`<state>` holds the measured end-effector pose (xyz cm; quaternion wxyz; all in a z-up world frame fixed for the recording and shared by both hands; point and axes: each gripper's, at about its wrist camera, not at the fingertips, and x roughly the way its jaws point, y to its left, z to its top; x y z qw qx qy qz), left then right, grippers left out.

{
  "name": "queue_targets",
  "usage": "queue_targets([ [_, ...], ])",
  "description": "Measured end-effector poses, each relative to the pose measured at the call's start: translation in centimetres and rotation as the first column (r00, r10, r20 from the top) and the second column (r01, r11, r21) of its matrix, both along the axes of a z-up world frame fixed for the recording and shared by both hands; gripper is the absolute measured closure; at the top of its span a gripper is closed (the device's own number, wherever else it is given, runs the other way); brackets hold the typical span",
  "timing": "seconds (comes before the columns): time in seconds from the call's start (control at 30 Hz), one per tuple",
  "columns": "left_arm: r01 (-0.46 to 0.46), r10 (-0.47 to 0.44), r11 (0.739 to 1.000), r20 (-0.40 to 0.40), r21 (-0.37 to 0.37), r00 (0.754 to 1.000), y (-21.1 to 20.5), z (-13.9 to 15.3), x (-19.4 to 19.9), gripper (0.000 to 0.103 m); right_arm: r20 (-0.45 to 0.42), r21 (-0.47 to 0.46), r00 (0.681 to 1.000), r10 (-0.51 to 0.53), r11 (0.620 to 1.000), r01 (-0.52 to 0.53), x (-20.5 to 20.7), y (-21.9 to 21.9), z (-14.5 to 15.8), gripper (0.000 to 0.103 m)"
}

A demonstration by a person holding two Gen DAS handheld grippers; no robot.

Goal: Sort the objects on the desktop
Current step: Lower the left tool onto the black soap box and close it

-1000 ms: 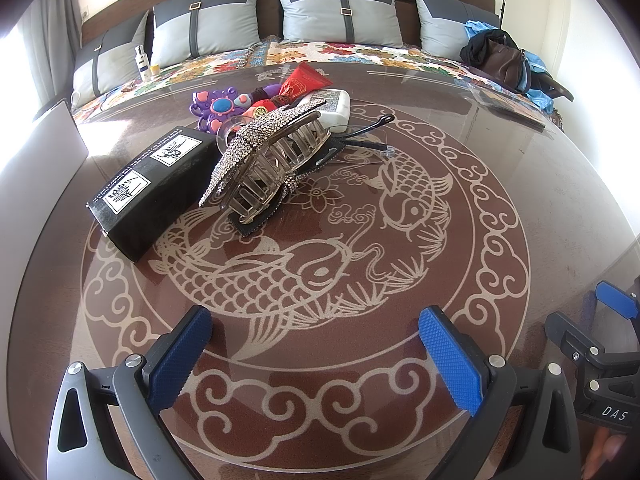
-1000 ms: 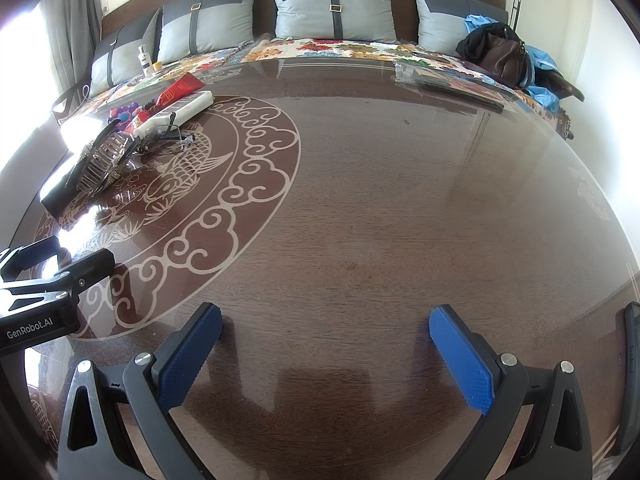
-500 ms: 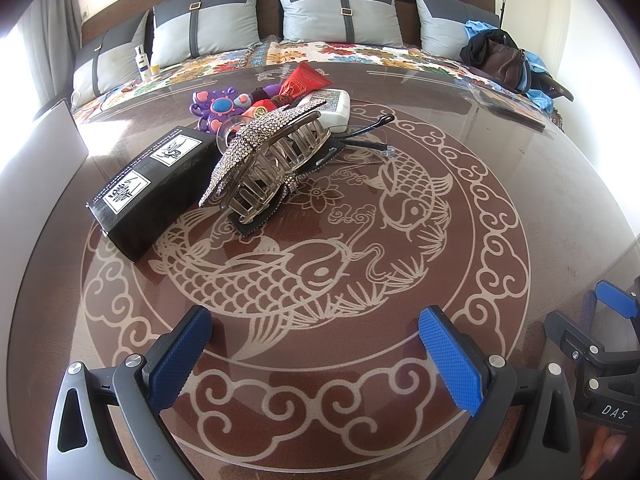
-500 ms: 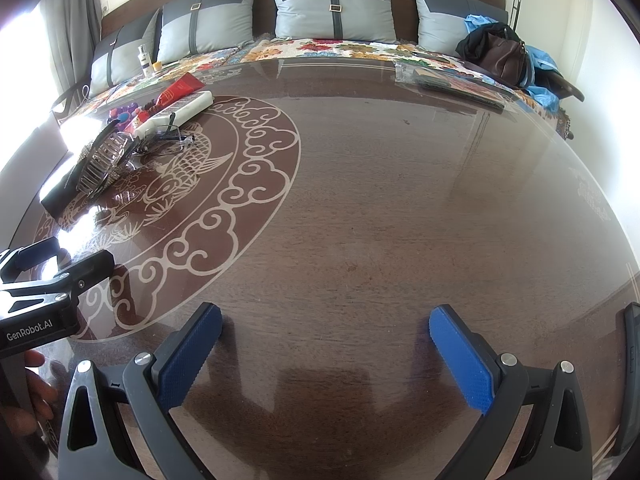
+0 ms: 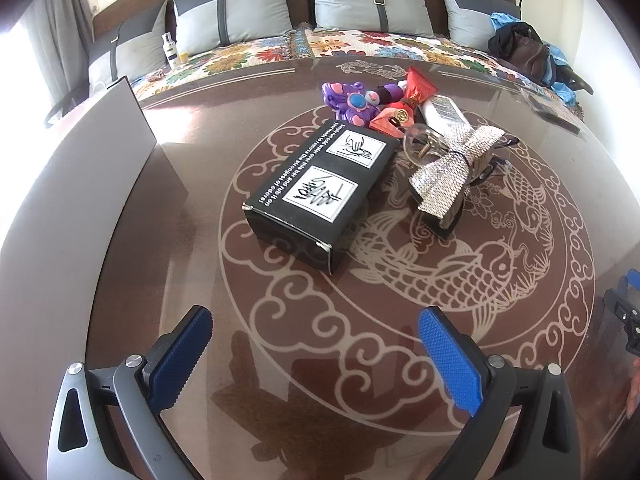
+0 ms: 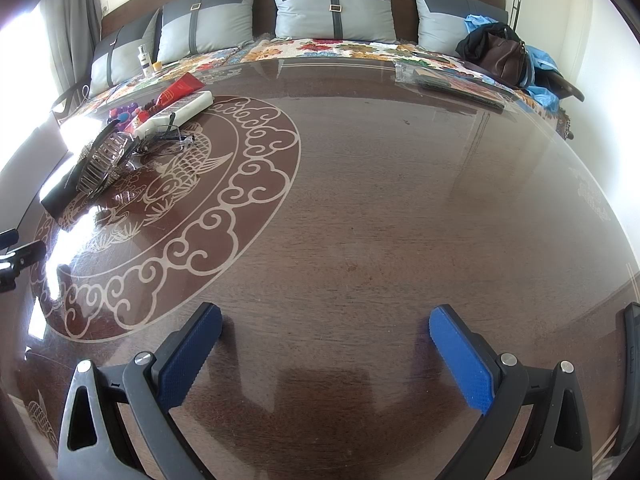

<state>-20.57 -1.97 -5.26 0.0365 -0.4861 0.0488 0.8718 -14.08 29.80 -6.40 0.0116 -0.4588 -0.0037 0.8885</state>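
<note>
Only container-like thing is a black rectangular cardboard box with two white label stickers (image 5: 320, 192), lying flat and shut on the dark brown glass-topped round table with a pale koi-and-cloud inlay (image 5: 400, 344); contents not visible. Its far right corner sits just beside a loose cluster: a purple plastic toy with pink and blue spots (image 5: 350, 100), a red squeeze tube (image 5: 418, 86), a small coral-red piece (image 5: 394, 118) that I can't identify, a white flat rectangular pack (image 5: 442, 114), and a large hair claw clip topped with a rhinestone bow (image 5: 452, 168) resting just right of the box, tilted, with dark-framed glasses (image 5: 500, 160) partly under it. A flat grey board (image 5: 100, 168) stands on edge at the table's left side, apart from the box. In the right wrist view the same cluster sits far left on the inlay: clip (image 6: 102, 160), white pack (image 6: 176, 114), red tube (image 6: 178, 90), box (image 6: 60, 194) seen edge-on. Left gripper (image 5: 316, 354) has its blue-padded jaws spread wide, nothing between them, hovering over the inlay short of the box, touching no object. Right gripper (image 6: 326, 354) is likewise spread wide and holding nothing, over bare wood grain well apart from the cluster. Behind the table: a floral bedspread (image 6: 320, 48), grey cushions (image 6: 332, 8), a brown handbag (image 6: 500, 56) with blue cloth.
</note>
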Motion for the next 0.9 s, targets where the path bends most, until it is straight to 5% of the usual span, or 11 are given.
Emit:
queue_targets([
  [0.23,0.165,-0.163,0.985,0.034,-0.052,0.986,1.4,0.4,-4.9,0.0,0.0,0.0,1.0,0.0,1.0,0.0,0.0,0.0,0.0,0.0],
  [0.6,0.102,-0.105,0.994,0.088,0.039,0.991,2.0,-1.5,-9.2,0.0,0.0,0.0,1.0,0.0,1.0,0.0,0.0,0.0,0.0,0.0],
  [0.67,0.079,-0.081,0.996,0.048,0.039,0.996,1.8,-1.0,-9.0,0.029,0.0,0.0,1.0,0.0,1.0,0.0,0.0,0.0,0.0,0.0],
  [0.73,0.052,-0.053,0.998,0.034,0.041,0.998,1.6,-0.7,-8.6,0.044,0.0,0.0,1.0,0.0,1.0,0.0,0.0,0.0,0.0,0.0],
  [0.9,-0.043,0.042,0.998,0.016,0.046,0.999,-0.1,-0.5,-5.3,0.045,0.0,0.0,1.0,0.0,1.0,0.0,0.0,0.0,0.0,0.0],
])
